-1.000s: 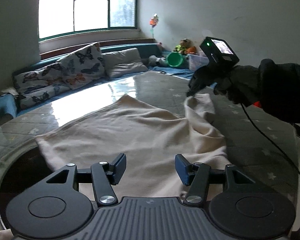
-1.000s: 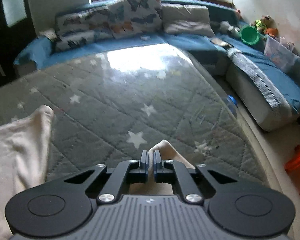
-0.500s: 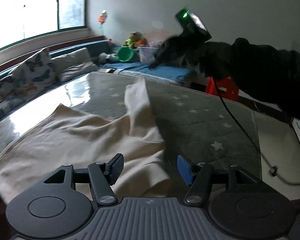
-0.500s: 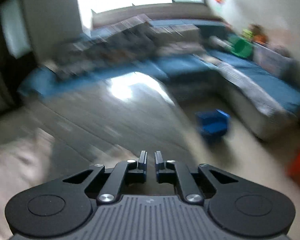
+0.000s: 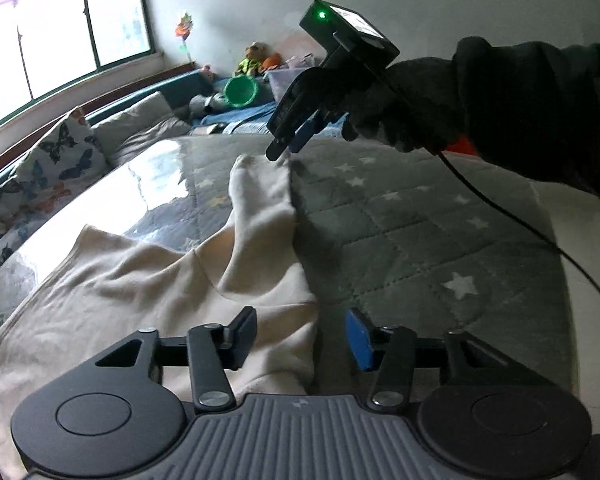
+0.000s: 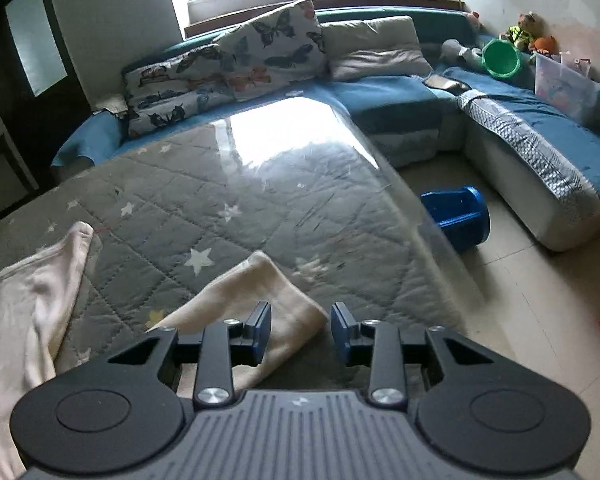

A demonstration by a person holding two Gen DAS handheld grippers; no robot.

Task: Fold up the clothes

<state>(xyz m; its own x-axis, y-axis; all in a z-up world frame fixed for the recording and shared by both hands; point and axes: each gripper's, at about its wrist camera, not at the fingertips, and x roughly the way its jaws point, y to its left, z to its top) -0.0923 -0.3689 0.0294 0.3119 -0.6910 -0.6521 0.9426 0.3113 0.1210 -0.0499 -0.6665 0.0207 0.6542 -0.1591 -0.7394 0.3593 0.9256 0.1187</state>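
Here my left claw (image 5: 300, 330) hung spread and empty over the near edge of the cream garment (image 5: 148, 280) on the quilted table (image 5: 420, 232), mid-fold I judged, needing a fresh pinch, while my right claw (image 6: 300, 330) gaped released just above its laid-out sleeve (image 6: 260, 300).

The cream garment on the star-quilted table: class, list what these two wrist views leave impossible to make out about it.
- Cream garment: near hem hidden under the left gripper body in the left wrist view; left side cut off by the frame edge.
- Sleeve end: its join to the body is hidden behind the right gripper in the right wrist view.
- Garment type and front or back: cannot tell from either view.
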